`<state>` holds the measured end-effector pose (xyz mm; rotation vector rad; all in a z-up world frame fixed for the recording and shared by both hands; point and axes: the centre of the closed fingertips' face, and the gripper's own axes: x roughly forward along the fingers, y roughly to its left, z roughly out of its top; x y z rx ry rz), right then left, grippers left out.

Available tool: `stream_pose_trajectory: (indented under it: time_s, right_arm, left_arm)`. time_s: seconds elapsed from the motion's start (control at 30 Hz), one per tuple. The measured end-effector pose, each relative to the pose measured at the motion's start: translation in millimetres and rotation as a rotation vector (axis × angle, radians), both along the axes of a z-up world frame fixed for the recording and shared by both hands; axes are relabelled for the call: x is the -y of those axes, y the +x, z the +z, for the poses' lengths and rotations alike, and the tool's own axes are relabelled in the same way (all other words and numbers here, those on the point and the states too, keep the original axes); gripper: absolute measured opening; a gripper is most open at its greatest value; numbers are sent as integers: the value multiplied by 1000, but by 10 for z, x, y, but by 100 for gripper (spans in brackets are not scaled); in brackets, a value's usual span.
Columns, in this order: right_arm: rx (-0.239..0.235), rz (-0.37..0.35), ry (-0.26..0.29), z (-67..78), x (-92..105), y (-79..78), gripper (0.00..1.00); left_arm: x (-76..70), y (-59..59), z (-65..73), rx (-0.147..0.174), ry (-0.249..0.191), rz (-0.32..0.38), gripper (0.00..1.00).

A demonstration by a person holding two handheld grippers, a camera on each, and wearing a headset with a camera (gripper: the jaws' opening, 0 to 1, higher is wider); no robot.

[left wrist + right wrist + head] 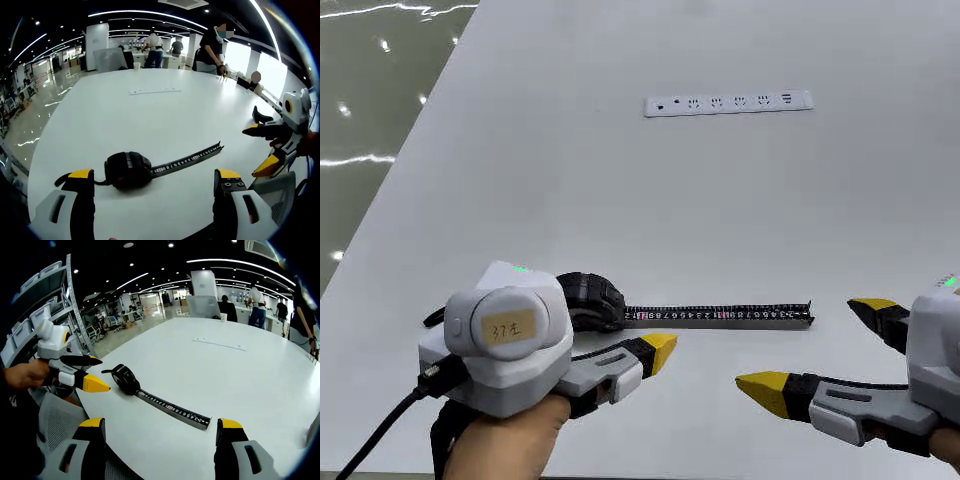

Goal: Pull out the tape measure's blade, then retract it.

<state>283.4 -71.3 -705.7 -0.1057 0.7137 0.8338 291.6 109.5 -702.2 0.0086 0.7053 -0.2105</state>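
Note:
A black tape measure (590,300) lies on the white table (670,200), its blade (720,314) pulled out to the right and lying flat. The left gripper view shows the case (127,169) just ahead of the jaws, with the blade (190,160) running right. My left gripper (635,350) is open, right behind the case, holding nothing. My right gripper (820,345) is open too, a little past the blade's tip (810,312). From the right gripper view, the blade (172,410) ends just ahead of the jaws and the case (125,379) lies farther off.
A white power strip (728,102) lies flat farther back on the table. The table's left edge borders a shiny floor (360,120). Several people stand beyond the far end of the table (215,45). Shelving with bins (40,295) stands to one side.

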Motion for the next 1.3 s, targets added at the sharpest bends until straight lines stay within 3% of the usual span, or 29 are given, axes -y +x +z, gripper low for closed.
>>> stream_pose_trajectory:
  time_s: [0.5, 0.77, 1.0, 1.3]
  right_arm:
    - [-5, 115, -38, -127, 48, 113, 84]
    - [2, 194, -78, -192, 91, 167, 76]
    - [9, 264, -128, -277, 153, 231, 69]
    - [19, 339, -168, -390, 189, 340, 58]
  left_arm:
    - [-38, 119, -221, -23, 0, 32, 96]
    - [-106, 163, -346, -43, -17, 76, 94]
    - [-141, 219, -424, -45, -39, 120, 91]
    - [-225, 285, -518, -49, -38, 158, 86]
